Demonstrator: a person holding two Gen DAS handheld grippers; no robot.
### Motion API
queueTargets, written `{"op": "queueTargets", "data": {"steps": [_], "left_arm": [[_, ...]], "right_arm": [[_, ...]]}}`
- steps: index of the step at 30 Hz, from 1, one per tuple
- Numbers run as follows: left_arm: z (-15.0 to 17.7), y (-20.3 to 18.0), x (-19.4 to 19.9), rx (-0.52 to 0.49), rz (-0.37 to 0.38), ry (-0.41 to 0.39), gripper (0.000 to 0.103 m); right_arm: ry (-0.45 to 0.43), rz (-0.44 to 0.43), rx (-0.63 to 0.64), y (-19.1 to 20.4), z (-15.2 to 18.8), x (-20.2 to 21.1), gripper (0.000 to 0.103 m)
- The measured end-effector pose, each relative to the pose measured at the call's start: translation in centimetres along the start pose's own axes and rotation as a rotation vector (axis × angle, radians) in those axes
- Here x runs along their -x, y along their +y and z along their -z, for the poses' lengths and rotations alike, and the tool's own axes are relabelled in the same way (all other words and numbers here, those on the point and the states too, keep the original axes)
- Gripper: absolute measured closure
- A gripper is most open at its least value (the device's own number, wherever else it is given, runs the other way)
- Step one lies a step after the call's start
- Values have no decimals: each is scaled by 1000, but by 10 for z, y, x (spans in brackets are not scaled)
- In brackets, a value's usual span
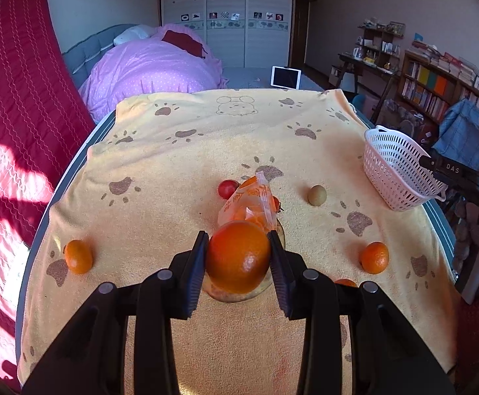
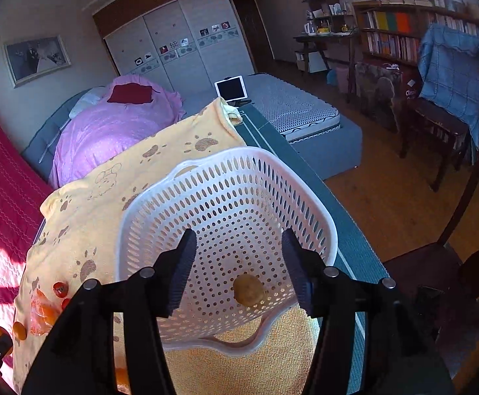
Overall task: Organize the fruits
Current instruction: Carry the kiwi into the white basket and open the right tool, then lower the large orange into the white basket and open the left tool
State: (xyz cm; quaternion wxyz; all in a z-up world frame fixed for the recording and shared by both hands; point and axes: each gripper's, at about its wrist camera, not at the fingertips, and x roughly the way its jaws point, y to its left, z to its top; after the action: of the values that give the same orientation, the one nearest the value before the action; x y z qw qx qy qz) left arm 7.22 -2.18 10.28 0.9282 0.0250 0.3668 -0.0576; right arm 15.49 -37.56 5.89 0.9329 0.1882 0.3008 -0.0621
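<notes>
While the left tongs (image 1: 238,242) clench a round, glossy orange (image 1: 238,256) between their ribbed dark pads, the fruit hangs above a shallow brownish dish (image 1: 236,293) on the near middle of the worktop (image 1: 180,151). The orange is close to a sphere, with no clear long axis; its skin is smooth and finely dimpled.

A fuzzy yellow towel printed with brown paw marks covers the worktop. Just beyond the held orange lies a crinkled clear wrapper (image 1: 247,202) with orange print, its long axis running from near to far. A small red fruit (image 1: 228,189) sits at its far left. A dull tan round fruit (image 1: 316,195) rests to the right, apart from the others. Two small mandarins lie near the edges, one at the left (image 1: 79,256) and one at the right (image 1: 374,257).

The right tongs (image 2: 239,247) are released, their pads apart with nothing between them, above a white plastic basket (image 2: 173,204). The basket is rounded, with a wavy rim and walls pierced by oval holes, and stands upright at the worktop's right side. One tan, rough-skinned round fruit (image 2: 247,289) lies on its perforated floor.
</notes>
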Motion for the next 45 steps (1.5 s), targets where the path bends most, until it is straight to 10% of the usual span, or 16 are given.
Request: {"op": "queueTargets", "data": {"steps": [9, 23, 34, 39, 45], "left_arm": [[-23, -56, -18, -77, 68, -32, 66], [-74, -168, -65, -163, 320, -46, 66], [-81, -211, -93, -192, 376, -4, 66], [-80, -204, -92, -159, 351, -18, 35], [-78, -193, -83, -149, 318, -36, 28]], "right_arm": [[-163, 134, -51, -12, 3, 17, 47], [-220, 198, -113, -21, 11, 25, 47], [-204, 185, -167, -38, 8, 21, 47], [-204, 180, -182, -40, 8, 21, 45], [-218, 176, -186, -41, 7, 24, 45]]}}
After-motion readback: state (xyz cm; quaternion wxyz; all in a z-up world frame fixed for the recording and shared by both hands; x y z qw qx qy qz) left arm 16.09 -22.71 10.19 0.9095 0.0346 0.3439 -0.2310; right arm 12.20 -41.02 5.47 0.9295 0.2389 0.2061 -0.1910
